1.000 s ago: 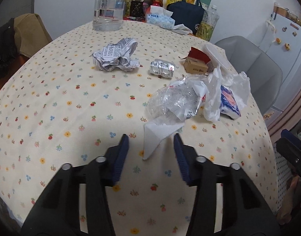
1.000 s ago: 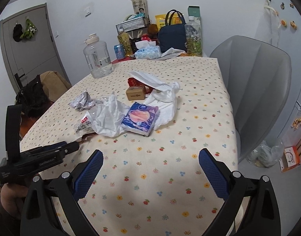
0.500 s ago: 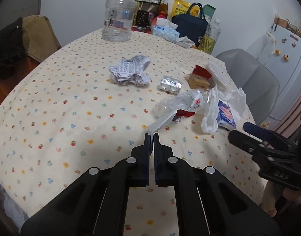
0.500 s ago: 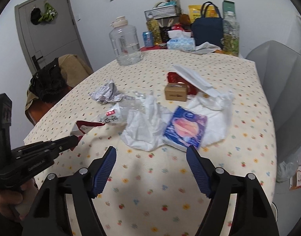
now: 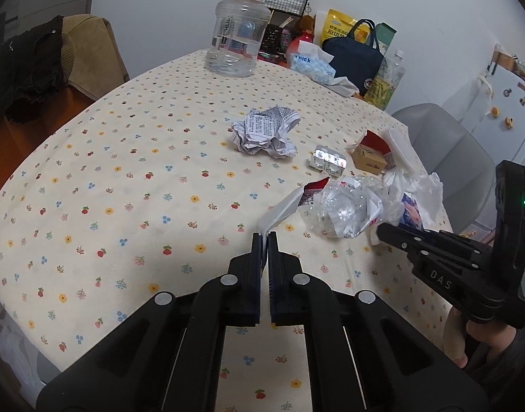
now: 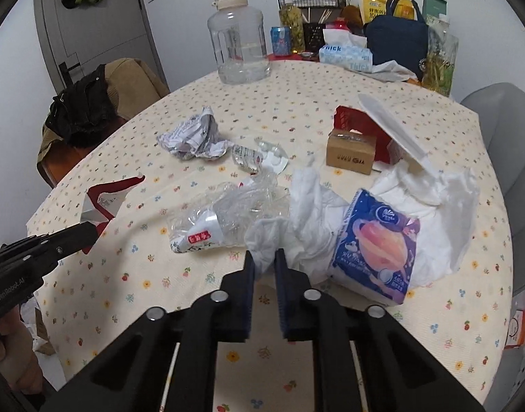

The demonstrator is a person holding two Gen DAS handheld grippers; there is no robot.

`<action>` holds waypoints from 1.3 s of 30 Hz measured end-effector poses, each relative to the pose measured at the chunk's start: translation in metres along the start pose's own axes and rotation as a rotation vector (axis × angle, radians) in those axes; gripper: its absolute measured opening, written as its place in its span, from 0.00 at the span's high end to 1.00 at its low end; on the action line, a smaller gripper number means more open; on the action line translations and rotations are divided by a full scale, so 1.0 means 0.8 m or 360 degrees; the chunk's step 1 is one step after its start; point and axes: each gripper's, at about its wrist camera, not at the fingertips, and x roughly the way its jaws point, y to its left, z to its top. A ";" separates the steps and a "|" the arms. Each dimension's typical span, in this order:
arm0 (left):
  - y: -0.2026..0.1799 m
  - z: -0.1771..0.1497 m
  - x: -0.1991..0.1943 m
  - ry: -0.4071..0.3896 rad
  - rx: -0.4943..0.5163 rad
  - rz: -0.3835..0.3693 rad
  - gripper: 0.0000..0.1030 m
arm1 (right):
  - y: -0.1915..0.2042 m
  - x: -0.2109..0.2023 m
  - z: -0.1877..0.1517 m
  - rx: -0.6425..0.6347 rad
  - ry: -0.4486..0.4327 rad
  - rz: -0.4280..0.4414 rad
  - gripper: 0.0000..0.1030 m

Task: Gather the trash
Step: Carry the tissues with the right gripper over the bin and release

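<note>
My left gripper [image 5: 265,237] is shut on the corner of a red and white wrapper [image 5: 289,202], which hangs lifted off the flowered tablecloth [image 5: 125,189]. The right wrist view shows that wrapper [image 6: 107,195] held at the left. My right gripper [image 6: 265,257] is closing its jaws on a fold of the crumpled white plastic bag [image 6: 307,206], and the pads pinch it. A crushed clear bottle [image 6: 228,213] lies just left of the bag. A blue tissue pack [image 6: 375,243] rests on the bag's right side. Crumpled printed paper [image 5: 265,134] and a foil blister pack [image 5: 327,163] lie farther back.
A small cardboard box [image 6: 350,151] and a red carton [image 6: 358,123] sit behind the bag. A big water jug [image 5: 238,41], a tissue box [image 5: 307,63] and a navy bag [image 5: 355,58] line the far edge. A grey chair [image 6: 509,171] stands to the right.
The left jaws shut on the wrapper's corner and drew it back and up. The right gripper swung left toward the white bag and its wide jaws came together on it.
</note>
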 end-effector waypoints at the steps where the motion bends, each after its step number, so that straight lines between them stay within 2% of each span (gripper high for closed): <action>1: -0.001 0.000 -0.001 -0.0003 0.0004 -0.0003 0.96 | 0.000 -0.005 -0.001 0.0001 -0.0013 0.0006 0.93; 12: -0.030 0.008 -0.016 -0.0056 0.0048 -0.0078 0.96 | 0.000 -0.088 -0.006 -0.0021 -0.0214 0.0056 0.95; 21: -0.076 0.007 -0.019 -0.0061 0.0147 -0.0146 0.96 | -0.026 -0.144 -0.020 0.0092 -0.0324 0.0058 0.95; 30: -0.144 0.013 -0.024 -0.0093 0.0296 -0.0230 0.96 | -0.064 -0.191 -0.047 0.0168 -0.0383 -0.0070 0.95; 39: -0.219 0.006 -0.022 -0.0088 0.0451 -0.0329 0.96 | -0.123 -0.233 -0.079 0.0342 -0.0430 -0.0234 0.95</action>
